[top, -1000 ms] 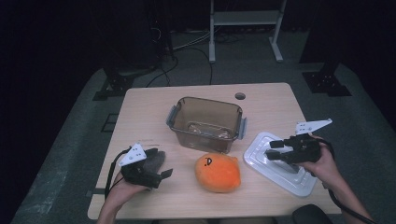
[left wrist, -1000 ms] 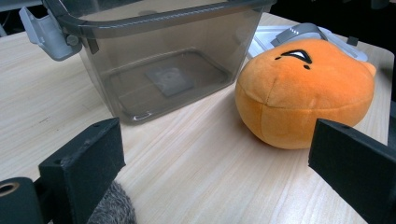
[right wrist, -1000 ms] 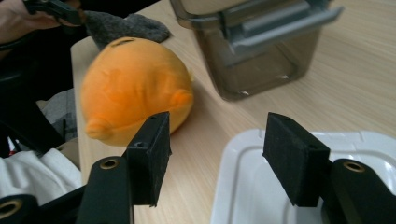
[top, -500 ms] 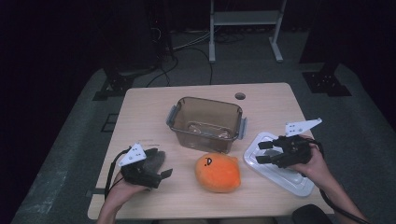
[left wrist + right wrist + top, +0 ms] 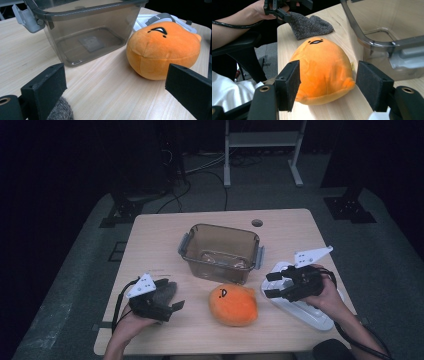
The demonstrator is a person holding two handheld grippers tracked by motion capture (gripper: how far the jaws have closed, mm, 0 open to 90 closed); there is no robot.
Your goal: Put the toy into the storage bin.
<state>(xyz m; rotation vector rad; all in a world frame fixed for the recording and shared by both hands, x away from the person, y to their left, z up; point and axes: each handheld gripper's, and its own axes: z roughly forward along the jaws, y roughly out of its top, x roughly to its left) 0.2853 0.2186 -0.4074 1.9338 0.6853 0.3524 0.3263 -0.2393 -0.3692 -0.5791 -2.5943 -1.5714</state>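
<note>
A: From above, where is the orange plush toy (image 5: 233,304)?

B: Near the front edge of the wooden table (image 5: 155,240), just in front of the smoky clear plastic box (image 5: 220,252), between both grippers. The right gripper (image 5: 270,284) hovers over the white lid (image 5: 310,312), jaws wide and just been opening, nothing clamped.

A: What does its own camera add?

B: The toy's round, fuzzy body stands between the foam pads (image 5: 288,83), untouched, and its small drawn face points up.

A: And the left gripper (image 5: 176,300)?

B: Jaws spread wide, empty, resting by a grey knitted cloth (image 5: 310,25). Its camera shows the box's flat bottom and grey latch (image 5: 25,18).
</note>
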